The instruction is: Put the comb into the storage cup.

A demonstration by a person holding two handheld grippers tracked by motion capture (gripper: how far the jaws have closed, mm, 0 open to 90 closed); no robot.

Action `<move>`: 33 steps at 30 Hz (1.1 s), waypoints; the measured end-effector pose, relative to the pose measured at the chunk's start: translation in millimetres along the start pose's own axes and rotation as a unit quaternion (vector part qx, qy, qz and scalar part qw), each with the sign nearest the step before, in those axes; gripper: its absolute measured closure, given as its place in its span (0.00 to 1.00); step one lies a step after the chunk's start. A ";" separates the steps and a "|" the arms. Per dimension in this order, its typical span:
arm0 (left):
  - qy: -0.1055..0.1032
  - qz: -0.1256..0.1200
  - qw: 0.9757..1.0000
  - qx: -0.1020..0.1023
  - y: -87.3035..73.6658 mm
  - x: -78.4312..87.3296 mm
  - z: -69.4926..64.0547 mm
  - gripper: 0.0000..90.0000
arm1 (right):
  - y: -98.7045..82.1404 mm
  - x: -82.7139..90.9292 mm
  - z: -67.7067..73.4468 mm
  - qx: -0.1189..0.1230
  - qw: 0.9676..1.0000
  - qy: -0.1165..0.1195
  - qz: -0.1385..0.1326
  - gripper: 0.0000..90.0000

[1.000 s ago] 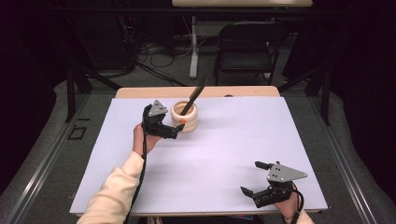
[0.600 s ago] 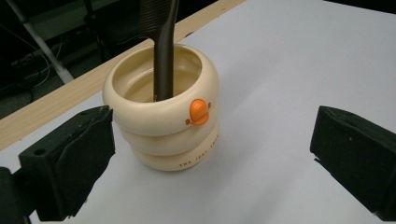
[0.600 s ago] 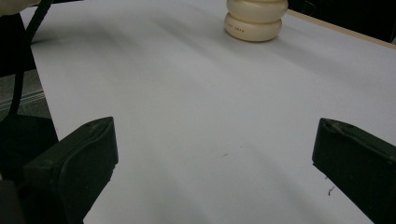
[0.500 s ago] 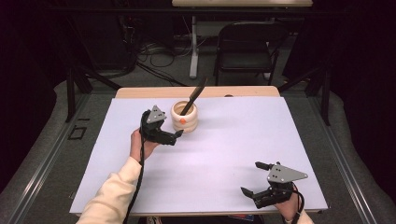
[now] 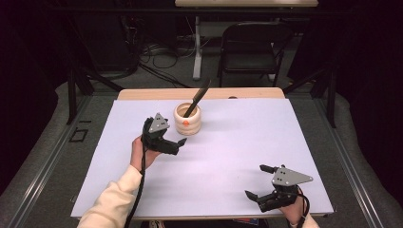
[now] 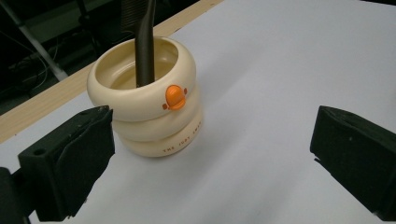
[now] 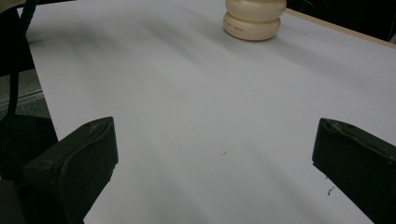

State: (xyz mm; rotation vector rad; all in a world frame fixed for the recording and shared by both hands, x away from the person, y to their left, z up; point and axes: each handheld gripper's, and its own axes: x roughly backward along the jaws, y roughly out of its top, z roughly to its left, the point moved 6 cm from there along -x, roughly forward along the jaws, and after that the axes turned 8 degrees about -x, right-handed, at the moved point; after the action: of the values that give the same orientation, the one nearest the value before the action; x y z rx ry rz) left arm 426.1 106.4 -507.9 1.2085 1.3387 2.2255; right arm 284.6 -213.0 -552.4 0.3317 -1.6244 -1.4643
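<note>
Table (image 5: 228, 156): white sheet, dark room behind.
Holder (image 5: 187, 119): cream, far side, black utensil (image 5: 197, 97) standing inside.
Left gripper (image 5: 177, 144): fingers open, backed off the holder; looks released.
Right gripper (image 5: 259, 181): open, idle, near edge.

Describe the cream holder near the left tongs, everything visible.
The holder is a glossy cream cup, ceramic by its look, shaped like two stacked rings, with an orange beak-like knob and small lettering on the lower ring. It stands upright on the white sheet near the table's far edge. A dark utensil leans inside it. The left tongs are open beside it, not touching.
</note>
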 end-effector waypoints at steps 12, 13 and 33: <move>-0.002 -0.002 1.000 0.000 -4.7 16.4 -12.9 0.00 | -0.1 -0.3 0.4 0.001 1.000 0.000 0.002 0.00; -0.002 0.000 1.000 -0.001 -6.1 17.4 -13.6 0.00 | 0.0 -0.1 0.6 0.002 1.000 0.000 0.002 0.00; 0.006 0.009 1.000 -0.001 -35.6 44.7 -35.0 0.00 | -0.3 -0.1 -0.1 0.000 1.000 0.000 0.003 0.00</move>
State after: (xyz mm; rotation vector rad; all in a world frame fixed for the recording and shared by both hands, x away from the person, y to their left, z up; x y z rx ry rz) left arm 365.5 131.3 -522.1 1.2119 1.3358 2.2492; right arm 284.6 -213.1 -552.7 0.3270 -1.6236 -1.4600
